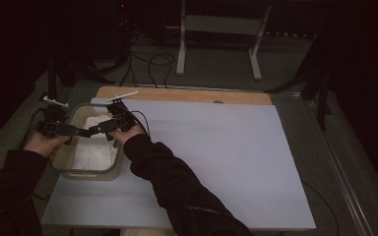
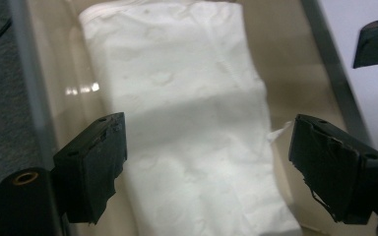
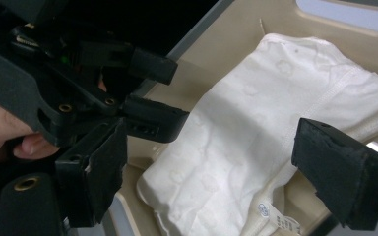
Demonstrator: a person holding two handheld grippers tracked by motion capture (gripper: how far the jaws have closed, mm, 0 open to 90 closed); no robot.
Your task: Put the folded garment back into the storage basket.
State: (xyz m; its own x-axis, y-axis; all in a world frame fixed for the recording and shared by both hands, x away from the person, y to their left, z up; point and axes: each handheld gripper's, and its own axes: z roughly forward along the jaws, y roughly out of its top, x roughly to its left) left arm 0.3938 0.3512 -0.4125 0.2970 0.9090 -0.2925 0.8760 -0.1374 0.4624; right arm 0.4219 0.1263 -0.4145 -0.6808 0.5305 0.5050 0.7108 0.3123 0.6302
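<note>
So there's a beige plastic basket (image 1: 64, 162) at the left edge of the table (image 1: 216, 162), with a folded white cloth (image 1: 94, 147) lying flat inside it. Left gripper (image 1: 81, 132) and right gripper (image 1: 89, 130) both hover over the cloth, jaws wide apart, holding nothing.

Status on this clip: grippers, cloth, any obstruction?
Left gripper open, right gripper open, both over the bin. White cloth folded inside, not held. Nothing in the way.
</note>
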